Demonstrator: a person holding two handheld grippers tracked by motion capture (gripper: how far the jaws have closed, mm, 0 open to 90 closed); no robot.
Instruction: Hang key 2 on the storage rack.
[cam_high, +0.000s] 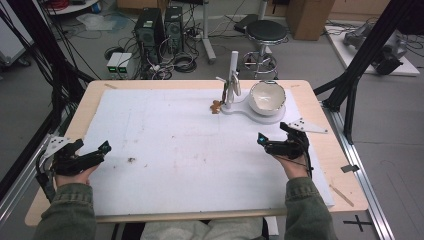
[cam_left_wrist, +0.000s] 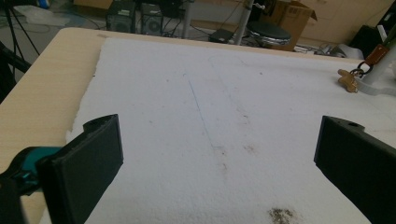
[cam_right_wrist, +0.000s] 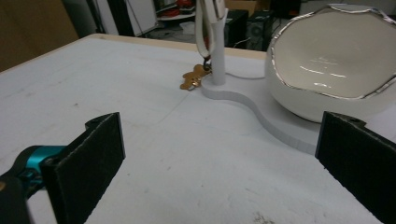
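Both grippers, left (cam_high: 92, 153) and right (cam_high: 272, 145), rest spread wide and empty on the tabletop (cam_high: 175, 145), with bowl (cam_high: 267, 97), stand (cam_high: 233, 80) and keyring (cam_high: 216, 106) untouched, so nothing looks begun.

**Even indoor light, soft detail**

The white mat (cam_high: 190, 150) on the desk (cam_high: 95, 95) is lit evenly from above, and only faint shadows are cast. Bright glare is seen on the glossy inner wall of the bowl (cam_right_wrist: 327, 70) in the right gripper view. The surrounding floor is rendered dimmer. Near tongs are blurred in both gripper views, and fine detail is softened throughout.
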